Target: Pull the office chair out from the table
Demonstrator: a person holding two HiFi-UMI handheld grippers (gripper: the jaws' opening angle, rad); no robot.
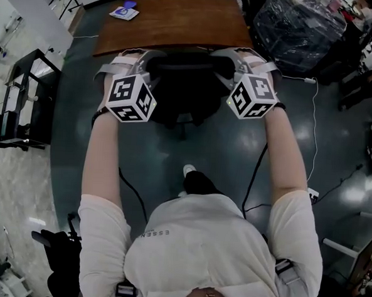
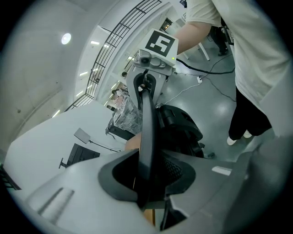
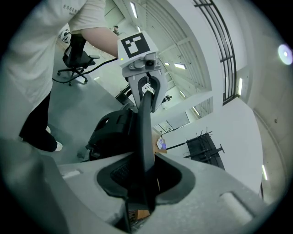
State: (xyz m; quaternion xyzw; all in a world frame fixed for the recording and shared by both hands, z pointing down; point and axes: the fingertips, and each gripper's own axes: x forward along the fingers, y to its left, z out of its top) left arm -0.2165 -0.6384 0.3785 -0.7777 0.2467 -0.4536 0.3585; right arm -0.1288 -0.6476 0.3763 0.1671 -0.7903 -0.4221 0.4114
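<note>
Left gripper [image 1: 145, 62], right gripper [image 1: 234, 61] on office chair [image 1: 184, 95], table [image 1: 175, 21]

I see the head view lit evenly from above, rather dim and cool. The counter [image 1: 175, 21] carries a soft sheen on its wood, and right of the counter the glossy floor [image 1: 336, 154] throws back pale patches of glare. On the near side of the counter the black office chair [image 1: 183, 91] swallows nearly all detail. Both gripper views bend hard at their edges and go black in the corners. There, ceiling lamps [image 2: 66, 38] burn out white, and the nearest foreground is soft.
</note>
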